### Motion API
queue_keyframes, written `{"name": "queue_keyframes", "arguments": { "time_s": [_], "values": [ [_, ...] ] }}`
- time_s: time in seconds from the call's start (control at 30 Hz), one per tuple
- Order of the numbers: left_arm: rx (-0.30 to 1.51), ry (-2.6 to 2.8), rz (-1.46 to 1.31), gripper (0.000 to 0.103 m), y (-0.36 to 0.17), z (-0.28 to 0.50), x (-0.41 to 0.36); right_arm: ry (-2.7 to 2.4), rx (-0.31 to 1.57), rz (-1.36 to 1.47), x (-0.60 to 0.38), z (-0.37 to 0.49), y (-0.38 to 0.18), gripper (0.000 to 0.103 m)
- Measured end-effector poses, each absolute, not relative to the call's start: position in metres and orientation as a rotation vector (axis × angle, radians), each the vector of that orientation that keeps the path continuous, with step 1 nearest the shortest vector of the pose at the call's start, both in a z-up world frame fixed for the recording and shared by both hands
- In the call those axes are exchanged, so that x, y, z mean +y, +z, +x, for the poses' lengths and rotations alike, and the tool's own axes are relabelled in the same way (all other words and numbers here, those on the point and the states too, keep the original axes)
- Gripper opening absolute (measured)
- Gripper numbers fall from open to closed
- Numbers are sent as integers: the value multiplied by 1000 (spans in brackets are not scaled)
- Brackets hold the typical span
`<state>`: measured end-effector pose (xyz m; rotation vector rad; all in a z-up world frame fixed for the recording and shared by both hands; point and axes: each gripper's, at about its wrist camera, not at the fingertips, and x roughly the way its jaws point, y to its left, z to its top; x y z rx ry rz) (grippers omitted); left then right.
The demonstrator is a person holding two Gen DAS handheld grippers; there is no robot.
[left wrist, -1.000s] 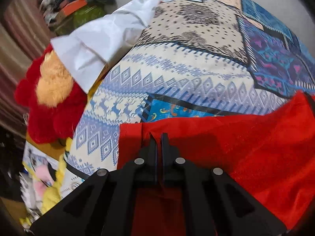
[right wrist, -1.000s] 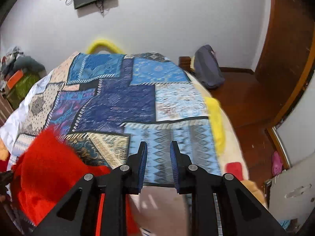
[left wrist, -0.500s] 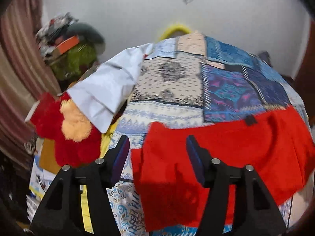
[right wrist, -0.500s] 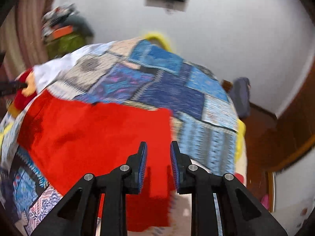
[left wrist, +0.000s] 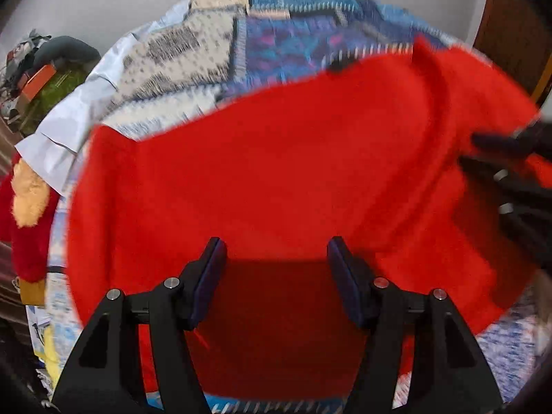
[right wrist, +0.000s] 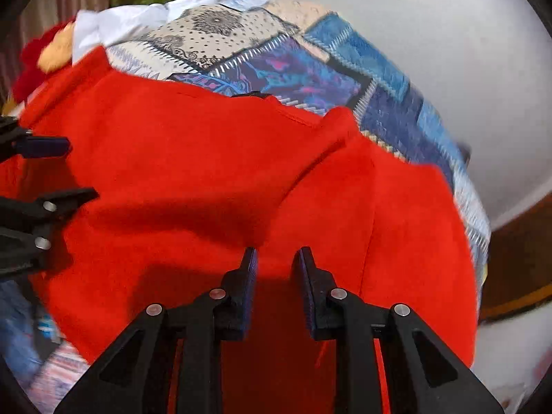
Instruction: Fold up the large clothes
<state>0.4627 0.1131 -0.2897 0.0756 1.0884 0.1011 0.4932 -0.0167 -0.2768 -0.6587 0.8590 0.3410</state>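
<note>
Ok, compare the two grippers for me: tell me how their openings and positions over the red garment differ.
The left gripper gapes wide; the right gripper shows a much narrower gap. The left gripper hovers over the red garment on its side nearer the white cloth; the right gripper sits toward the far side, by a raised fold. Both are open, gripping nothing, fingers pointing across the garment on the patchwork bedspread.

A blue, purple and beige patchwork bedspread [left wrist: 283,45] covers the bed. At its left edge lies a white sheet [left wrist: 65,120], beside a fluffy red and tan plush toy [left wrist: 29,207]. A brown wooden door [left wrist: 510,24] stands at right.
</note>
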Motion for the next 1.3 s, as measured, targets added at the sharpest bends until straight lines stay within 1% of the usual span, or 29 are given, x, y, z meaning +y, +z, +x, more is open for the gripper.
{"name": "queue_keyframes", "arguments": {
  "time_s": [0.03, 0.07, 0.1, 0.13, 0.2, 0.4, 0.5, 0.53, 0.57, 0.77, 0.87, 1.0, 1.3],
  "values": [
    [1089, 108, 85, 67, -297, 464, 112, 274, 820, -709, -19, 491, -277, 87],
    [1091, 119, 99, 70, -303, 464, 111, 228, 776, -748, -22, 489, -278, 103],
    [1085, 130, 108, 76, -307, 464, 112, 242, 765, -757, -29, 488, -280, 103],
    [1074, 138, 116, 79, -310, 462, 113, 278, 807, -729, -39, 491, -283, 103],
    [1068, 143, 122, 81, -311, 457, 117, 311, 866, -636, -63, 498, -282, 103],
    [1059, 178, 144, 82, -304, 435, 141, 301, 963, -460, -126, 505, -274, 103],
    [1063, 249, 149, 81, -299, 420, 164, 313, 1036, -323, -161, 507, -274, 103],
    [1068, 255, 127, 78, -298, 414, 174, 323, 1063, -276, -169, 508, -275, 103],
    [1072, 248, 106, 78, -297, 409, 180, 321, 1093, -225, -178, 510, -276, 103],
    [1079, 361, 103, 78, -286, 377, 211, 273, 1122, -98, -214, 500, -270, 103],
    [1081, 407, 62, 78, -282, 362, 230, 231, 1096, -115, -220, 489, -256, 103],
    [1052, 409, -59, 78, -268, 339, 247, 200, 1015, -189, -215, 469, -228, 103],
    [883, 403, -88, 78, -226, 302, 227, 251, 851, -272, -181, 438, -169, 103]
  ]
}}
